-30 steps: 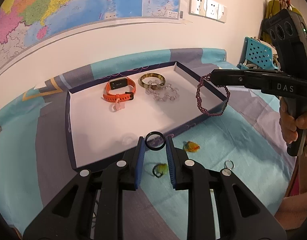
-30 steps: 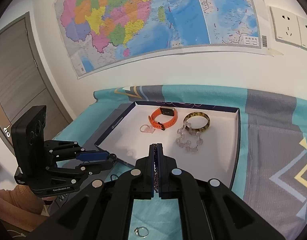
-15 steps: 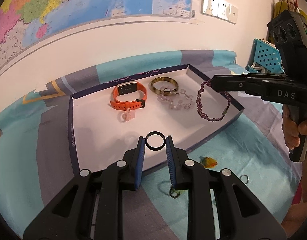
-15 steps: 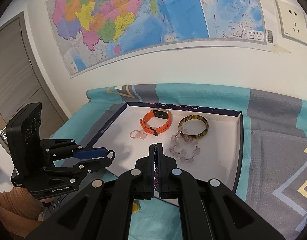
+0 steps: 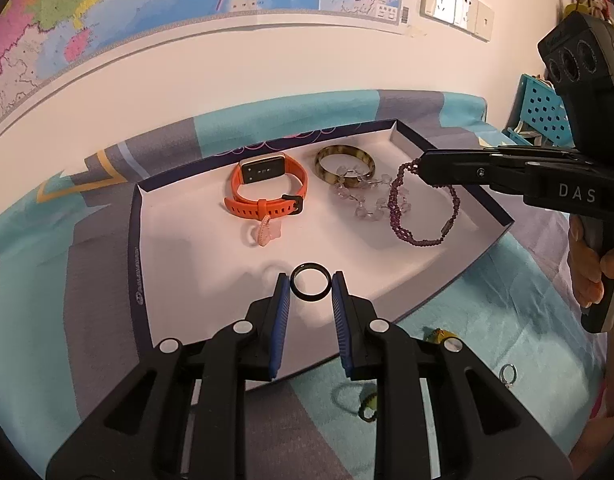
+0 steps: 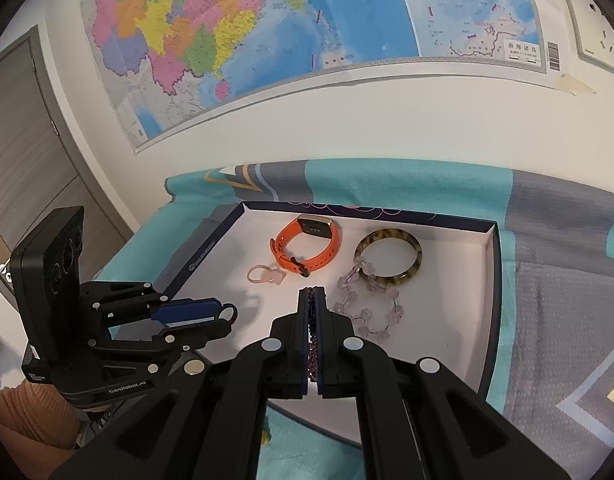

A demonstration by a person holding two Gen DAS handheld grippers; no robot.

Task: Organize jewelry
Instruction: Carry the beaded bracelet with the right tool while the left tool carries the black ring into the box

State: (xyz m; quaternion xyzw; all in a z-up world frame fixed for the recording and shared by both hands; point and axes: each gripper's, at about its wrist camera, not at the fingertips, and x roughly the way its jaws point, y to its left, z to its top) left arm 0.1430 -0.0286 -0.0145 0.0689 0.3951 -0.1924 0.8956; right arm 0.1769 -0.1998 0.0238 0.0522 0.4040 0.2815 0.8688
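My left gripper (image 5: 310, 286) is shut on a black ring (image 5: 310, 267) and holds it over the near part of the white tray (image 5: 187, 248). My right gripper (image 6: 314, 294) is shut on a purple beaded bracelet (image 5: 419, 236), which hangs over the tray's right side; it also shows between the right fingers (image 6: 313, 344). In the tray lie an orange smart band (image 5: 267, 192), a tortoiseshell bangle (image 5: 345, 162), a clear crystal bracelet (image 5: 363, 196) and a pink ring (image 5: 265, 232).
On the teal and grey cloth (image 5: 487, 320) in front of the tray lie a yellow-orange trinket (image 5: 437, 334), a dark ring with a yellow bit (image 5: 367, 408) and a small silver ring (image 5: 508, 374). A wall with a map stands behind; a blue basket (image 5: 543, 112) is at far right.
Both grippers have moved forward over the tray. The purple bracelet went from the tray's right rim to above its inside. The black ring crossed the near rim.
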